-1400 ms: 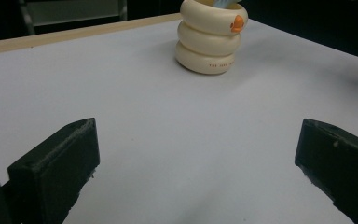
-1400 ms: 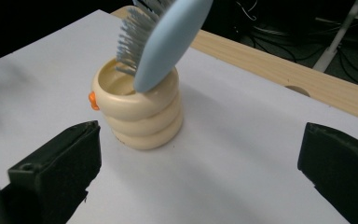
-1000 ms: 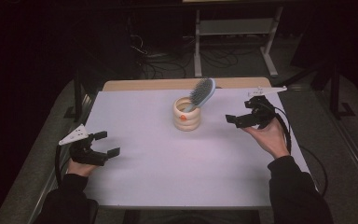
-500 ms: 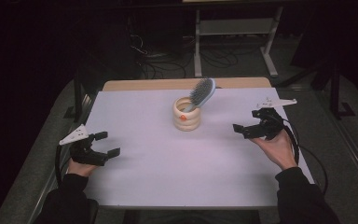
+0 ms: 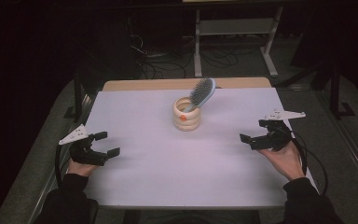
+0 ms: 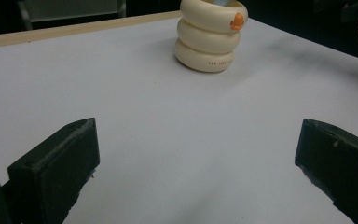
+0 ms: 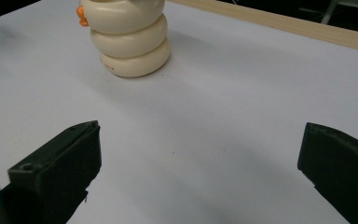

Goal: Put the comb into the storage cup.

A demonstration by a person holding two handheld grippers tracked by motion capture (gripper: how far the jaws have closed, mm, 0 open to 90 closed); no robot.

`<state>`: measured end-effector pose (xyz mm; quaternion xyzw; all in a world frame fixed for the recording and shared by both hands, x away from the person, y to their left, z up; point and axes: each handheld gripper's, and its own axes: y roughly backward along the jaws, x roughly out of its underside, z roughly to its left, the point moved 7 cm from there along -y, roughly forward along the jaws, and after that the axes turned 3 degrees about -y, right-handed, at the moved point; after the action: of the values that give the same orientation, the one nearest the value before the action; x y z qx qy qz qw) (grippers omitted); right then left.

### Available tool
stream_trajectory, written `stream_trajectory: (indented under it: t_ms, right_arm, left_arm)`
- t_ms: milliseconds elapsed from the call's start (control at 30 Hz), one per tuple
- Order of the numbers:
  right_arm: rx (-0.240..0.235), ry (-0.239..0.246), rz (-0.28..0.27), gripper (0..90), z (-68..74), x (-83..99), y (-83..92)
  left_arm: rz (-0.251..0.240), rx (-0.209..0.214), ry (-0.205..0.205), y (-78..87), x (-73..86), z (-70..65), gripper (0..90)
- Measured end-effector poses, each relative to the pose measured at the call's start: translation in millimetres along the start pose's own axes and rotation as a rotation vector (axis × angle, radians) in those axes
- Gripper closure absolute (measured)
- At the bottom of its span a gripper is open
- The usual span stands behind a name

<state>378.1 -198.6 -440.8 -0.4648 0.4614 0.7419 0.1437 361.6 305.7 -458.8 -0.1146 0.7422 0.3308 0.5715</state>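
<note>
A cream ringed holder (image 5: 186, 114) with a small orange mark stands near the table's middle back; it also shows in the left gripper view (image 6: 210, 37) and the right gripper view (image 7: 129, 38). A grey hairbrush (image 5: 201, 93) leans in it, bristle head up and to the right. My left gripper (image 5: 105, 143) rests open at the table's left edge, nothing between its jaws. My right gripper (image 5: 255, 131) is open at the right side, empty, held low over the table.
The white table top (image 5: 168, 158) has a wooden strip (image 5: 177, 84) along its far edge. Behind the table are cables on the floor and a metal stand (image 5: 233, 42). A cable (image 5: 314, 163) trails from the right gripper.
My right gripper has drawn back from near the holder toward the table's right front and come down lower. The left gripper has stayed put. The brush stays in the holder.
</note>
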Motion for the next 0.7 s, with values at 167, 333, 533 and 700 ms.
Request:
stream_trajectory:
  t_ms: [167,333,533,700]
  right_arm:
    - [0.017,-0.002,-0.028,0.0,-3.9,9.1,7.4]
    - [0.029,-0.003,-0.043,0.0,-5.9,17.9,15.0]
    - [0.037,-0.006,-0.048,0.0,-7.1,28.8,22.5]
    - [0.05,-0.012,-0.074,0.0,-9.9,34.6,30.1]
  left_arm:
    - [0.003,0.005,-0.006,-1.0,0.0,-2.0,0.0]
    - [0.002,0.005,-0.007,-0.8,0.2,-2.2,0.0]
    - [0.015,0.002,-0.009,-1.6,1.8,-1.8,0.0]
    - [0.024,0.009,-0.002,-2.6,3.7,-1.1,0.0]
